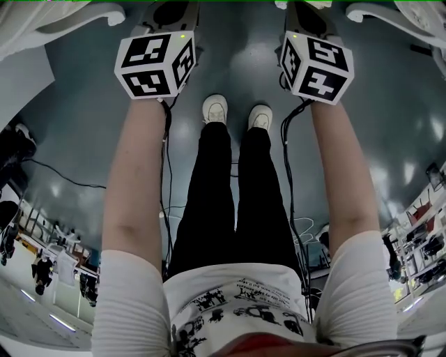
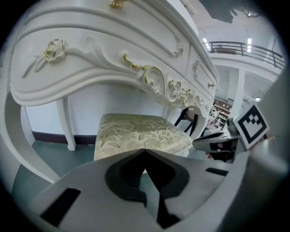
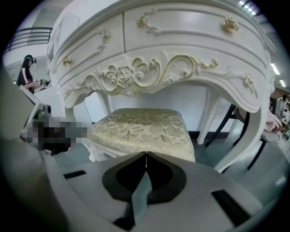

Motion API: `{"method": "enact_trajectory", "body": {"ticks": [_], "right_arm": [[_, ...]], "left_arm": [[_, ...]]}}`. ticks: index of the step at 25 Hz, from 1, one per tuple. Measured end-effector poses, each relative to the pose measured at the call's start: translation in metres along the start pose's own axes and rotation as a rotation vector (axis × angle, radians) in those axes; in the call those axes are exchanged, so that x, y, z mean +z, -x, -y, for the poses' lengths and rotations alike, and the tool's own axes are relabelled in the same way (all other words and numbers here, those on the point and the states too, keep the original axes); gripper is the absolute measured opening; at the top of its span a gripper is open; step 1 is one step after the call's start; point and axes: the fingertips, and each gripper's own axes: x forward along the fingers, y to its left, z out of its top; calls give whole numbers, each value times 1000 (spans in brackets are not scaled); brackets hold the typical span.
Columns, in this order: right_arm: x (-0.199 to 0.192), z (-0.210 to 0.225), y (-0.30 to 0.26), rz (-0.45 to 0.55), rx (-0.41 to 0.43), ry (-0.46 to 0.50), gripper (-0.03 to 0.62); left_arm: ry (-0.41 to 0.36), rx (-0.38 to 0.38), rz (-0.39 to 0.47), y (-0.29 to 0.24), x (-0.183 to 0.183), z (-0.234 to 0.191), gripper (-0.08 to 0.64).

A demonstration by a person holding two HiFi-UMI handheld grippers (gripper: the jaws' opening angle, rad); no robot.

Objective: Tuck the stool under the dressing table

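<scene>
The stool point(image 3: 145, 132), with a cream floral cushion point(image 2: 136, 133), stands beneath the white carved dressing table point(image 3: 158, 54), between its legs. My left gripper point(image 2: 145, 150) is shut with nothing in it, a short way in front of the stool. My right gripper point(image 3: 146, 153) is also shut and empty, facing the stool's front edge. In the head view both grippers point(image 1: 155, 63) point(image 1: 315, 64) are held out side by side above the floor, and the table's curved white legs point(image 1: 83, 17) show at the top edge.
The person's legs and white shoes point(image 1: 237, 115) stand on the grey-green floor point(image 1: 83, 132). Cables point(image 1: 293, 209) hang from the grippers. A black chair point(image 2: 188, 122) stands behind the table to the right. A person point(image 3: 26, 72) is far off at the left.
</scene>
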Motion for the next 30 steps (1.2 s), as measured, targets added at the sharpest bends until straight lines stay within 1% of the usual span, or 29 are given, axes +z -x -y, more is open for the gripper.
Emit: {"method": "enact_trajectory", "body": {"ticks": [3, 6, 9, 12, 17, 20, 23, 30], "right_arm": [[5, -9, 29, 26, 33, -8, 17], [12, -15, 62, 56, 58, -3, 17], [34, -20, 100, 122, 81, 3, 17], [66, -26, 137, 206, 102, -2, 17], [118, -39, 202, 314, 148, -6, 17], [150, -48, 243, 362, 177, 32, 17], [185, -52, 286, 413, 188, 67, 17], [249, -59, 396, 466, 197, 87, 17]], "left_arm": [[24, -6, 7, 18, 6, 8, 20], [41, -18, 23, 44, 14, 26, 20], [66, -33, 58, 76, 31, 47, 20], [75, -39, 112, 109, 62, 63, 20], [22, -64, 217, 162, 128, 95, 20], [-37, -94, 267, 195, 169, 117, 20], [-96, -106, 325, 231, 213, 136, 20], [-161, -106, 418, 321, 299, 182, 20]]}}
